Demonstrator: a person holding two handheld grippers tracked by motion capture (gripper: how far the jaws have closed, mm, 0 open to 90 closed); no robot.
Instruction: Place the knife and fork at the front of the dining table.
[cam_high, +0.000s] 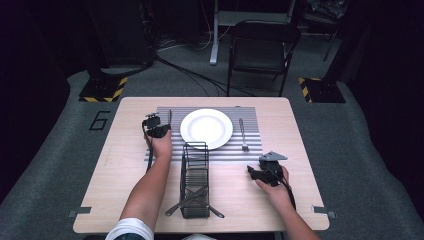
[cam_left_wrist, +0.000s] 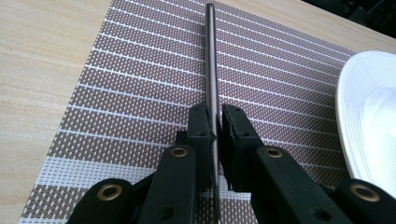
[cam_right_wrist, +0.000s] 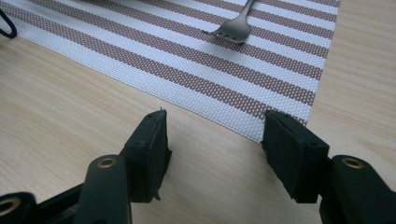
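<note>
One round white ceramic plate (cam_high: 206, 128); one striped woven placemat (cam_high: 250, 145); one silver metal fork (cam_high: 243, 134); one slim metal knife (cam_left_wrist: 211, 74) between the left fingers (cam_left_wrist: 200, 122); one black wire rack (cam_high: 195, 175) holding two utensils (cam_high: 192, 197).

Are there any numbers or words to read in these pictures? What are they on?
"6", a big dark number on the grey floor left of the table.
Nothing else can be read: the plate, the striped placemat, the fork and the wire rack carry no writing that shows.
</note>
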